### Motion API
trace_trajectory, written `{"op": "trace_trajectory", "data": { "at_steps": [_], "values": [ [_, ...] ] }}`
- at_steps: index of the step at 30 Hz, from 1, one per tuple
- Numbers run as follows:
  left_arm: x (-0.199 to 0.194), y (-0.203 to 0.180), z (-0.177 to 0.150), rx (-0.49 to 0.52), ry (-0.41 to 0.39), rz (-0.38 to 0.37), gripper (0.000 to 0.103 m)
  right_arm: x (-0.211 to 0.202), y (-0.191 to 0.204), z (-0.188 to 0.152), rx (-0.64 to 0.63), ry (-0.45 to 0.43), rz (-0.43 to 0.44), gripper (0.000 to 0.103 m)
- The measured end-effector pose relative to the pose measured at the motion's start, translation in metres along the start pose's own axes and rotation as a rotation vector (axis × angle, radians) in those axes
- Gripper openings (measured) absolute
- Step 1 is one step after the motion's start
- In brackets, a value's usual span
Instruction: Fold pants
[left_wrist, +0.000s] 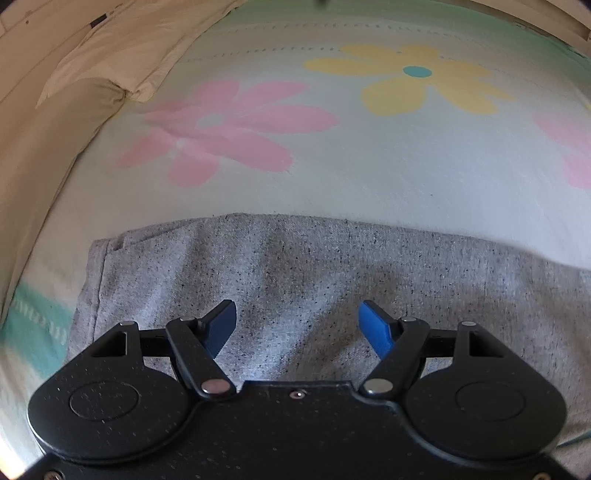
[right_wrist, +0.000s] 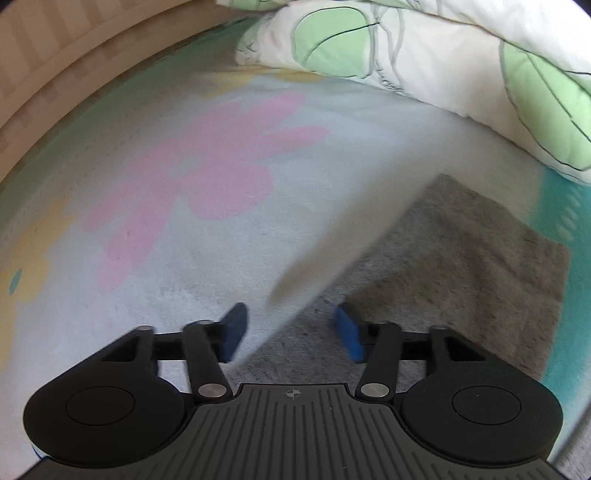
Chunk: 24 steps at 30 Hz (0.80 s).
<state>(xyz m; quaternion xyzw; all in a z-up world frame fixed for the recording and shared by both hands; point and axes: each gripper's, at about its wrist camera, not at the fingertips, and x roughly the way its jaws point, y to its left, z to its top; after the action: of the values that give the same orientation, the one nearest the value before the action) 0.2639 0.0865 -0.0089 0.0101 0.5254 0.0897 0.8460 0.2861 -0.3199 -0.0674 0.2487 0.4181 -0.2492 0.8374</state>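
Observation:
Grey speckled pants (left_wrist: 332, 273) lie flat on a flowered bed sheet (left_wrist: 369, 166). In the left wrist view they fill the lower half, with a hemmed edge at the left. My left gripper (left_wrist: 297, 325) is open just above the cloth, its blue pads apart and empty. In the right wrist view the pants (right_wrist: 461, 258) lie at the lower right, with a corner pointing away. My right gripper (right_wrist: 291, 332) is open over the pants' near edge, holding nothing. The right view is blurred.
A beige pillow (left_wrist: 74, 74) lies at the far left of the left wrist view. A white and green quilt (right_wrist: 443, 55) is bunched at the top right of the right wrist view. A wooden bed frame (right_wrist: 55, 55) runs along the far left.

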Motion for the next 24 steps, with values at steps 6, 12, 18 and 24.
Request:
{"op": "trace_trajectory", "data": {
  "at_steps": [6,12,18,24],
  "values": [
    [-0.002,0.004,0.001,0.003,-0.018,0.026,0.075,-0.006,-0.009,0.007,-0.096,0.085,-0.025,0.012],
    [0.000,0.007,0.003,-0.027,-0.010,0.020,0.075,-0.018,-0.047,0.015,0.017,0.197,0.088,0.006],
    [0.007,0.012,0.004,-0.073,0.013,-0.013,0.075,-0.050,-0.070,0.002,-0.070,0.254,0.150,0.006],
    [0.020,0.024,0.015,-0.176,0.044,-0.051,0.076,-0.070,-0.081,-0.021,-0.184,0.283,0.157,0.006]
  ]
}}
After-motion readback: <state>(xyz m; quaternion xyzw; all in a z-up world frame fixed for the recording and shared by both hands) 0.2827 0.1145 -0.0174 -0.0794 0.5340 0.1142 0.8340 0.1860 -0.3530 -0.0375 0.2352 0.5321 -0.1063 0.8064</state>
